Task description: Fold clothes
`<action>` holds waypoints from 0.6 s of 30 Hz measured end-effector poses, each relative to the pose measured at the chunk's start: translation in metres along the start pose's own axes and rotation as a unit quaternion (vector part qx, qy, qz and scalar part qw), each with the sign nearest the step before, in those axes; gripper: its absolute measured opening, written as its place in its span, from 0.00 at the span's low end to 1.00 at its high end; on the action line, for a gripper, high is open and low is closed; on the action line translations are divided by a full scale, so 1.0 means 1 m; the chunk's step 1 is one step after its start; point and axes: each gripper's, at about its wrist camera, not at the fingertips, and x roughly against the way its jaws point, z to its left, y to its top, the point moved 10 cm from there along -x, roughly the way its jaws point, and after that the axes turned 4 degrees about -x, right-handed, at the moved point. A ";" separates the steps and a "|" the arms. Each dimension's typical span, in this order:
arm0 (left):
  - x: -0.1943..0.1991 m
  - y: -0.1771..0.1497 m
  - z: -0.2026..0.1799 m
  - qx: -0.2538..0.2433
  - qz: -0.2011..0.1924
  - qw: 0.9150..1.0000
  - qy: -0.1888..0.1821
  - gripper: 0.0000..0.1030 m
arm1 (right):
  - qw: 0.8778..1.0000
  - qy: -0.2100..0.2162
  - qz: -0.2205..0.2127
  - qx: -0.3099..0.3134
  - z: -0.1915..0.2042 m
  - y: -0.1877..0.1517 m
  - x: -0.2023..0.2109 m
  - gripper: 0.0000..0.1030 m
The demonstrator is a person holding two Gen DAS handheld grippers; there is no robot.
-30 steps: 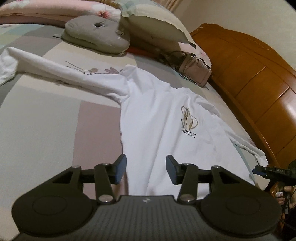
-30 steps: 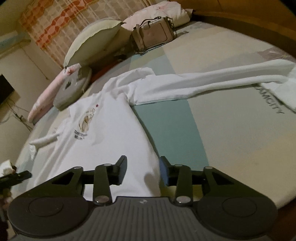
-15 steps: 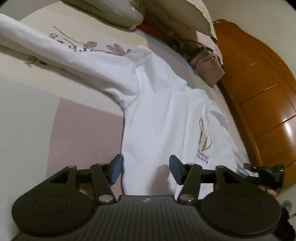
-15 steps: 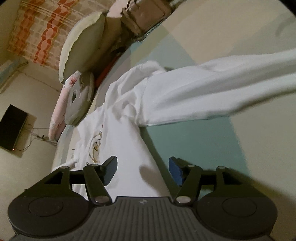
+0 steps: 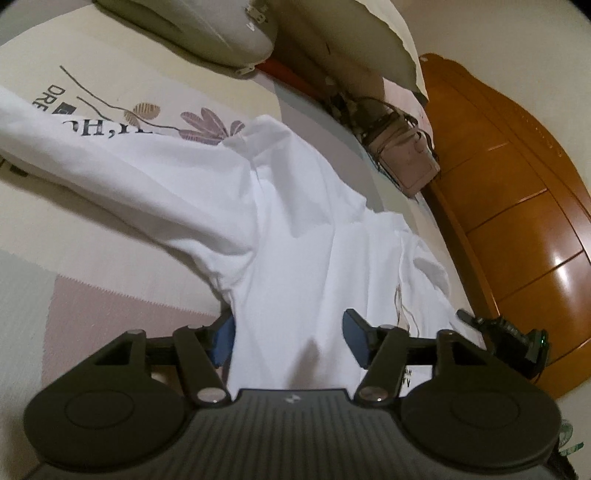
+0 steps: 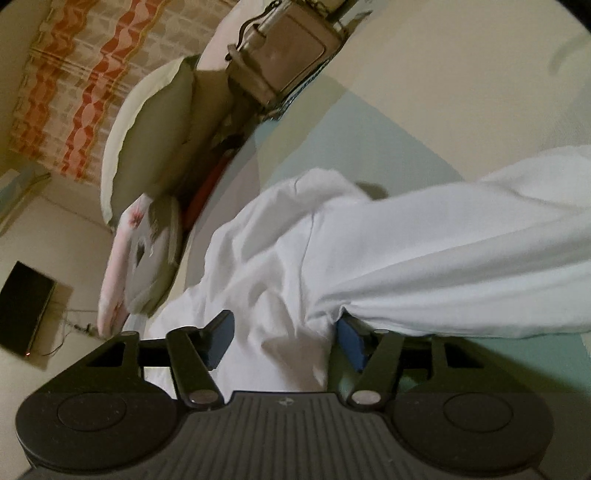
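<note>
Partly legible dark lettering on the bedsheet [image 5: 92,122] reads "DRE" and fragments like "H,H" beside a flower print, while the white shirt's [image 5: 295,240] chest print is too blurred to read.

Left gripper [image 5: 289,338] low over white long-sleeve shirt [image 5: 295,229], jaws wide apart, blue pads straddling the shirt's side edge just below the armpit. Sleeve [image 5: 122,173] runs off to the left across the patterned bedsheet [image 5: 92,288]. Far: grey pillow [image 5: 207,33], beige handbag [image 5: 406,162]. Right: wooden headboard [image 5: 517,206]. Other gripper [image 5: 502,332] at shirt's right edge.
</note>
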 end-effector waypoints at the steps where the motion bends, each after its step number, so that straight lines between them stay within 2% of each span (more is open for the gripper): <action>1: -0.001 0.000 0.000 -0.006 0.000 1.000 0.005 0.48 | 1.000 -0.015 -0.004 0.012 -0.001 0.000 0.000 0.35; 2: -0.001 0.000 0.001 -0.014 0.000 1.000 0.014 0.32 | 0.999 -0.036 -0.007 0.026 -0.004 0.000 0.000 0.25; 3: -0.001 -0.001 0.002 -0.029 0.001 0.999 0.032 0.24 | 0.997 -0.058 -0.010 0.042 -0.006 0.000 0.000 0.13; 4: -0.001 -0.001 0.003 -0.045 0.003 0.998 0.049 0.11 | 0.997 -0.062 -0.013 0.053 -0.005 -0.001 0.000 0.13; 5: 0.000 -0.001 0.004 -0.056 0.002 0.996 0.063 0.02 | 0.996 -0.066 -0.016 0.060 -0.005 -0.001 0.002 0.13; 10: 0.020 0.018 0.007 -0.063 -0.032 0.994 0.085 0.01 | 0.986 -0.100 -0.057 0.118 0.007 0.011 0.013 0.11; 14: 0.033 0.034 0.007 -0.075 -0.053 0.991 0.099 0.01 | 0.970 -0.137 -0.108 0.170 0.018 0.037 0.030 0.11; 18: 0.026 0.035 0.012 -0.077 -0.044 0.989 0.116 0.01 | 0.952 -0.170 -0.110 0.230 0.019 0.042 0.022 0.11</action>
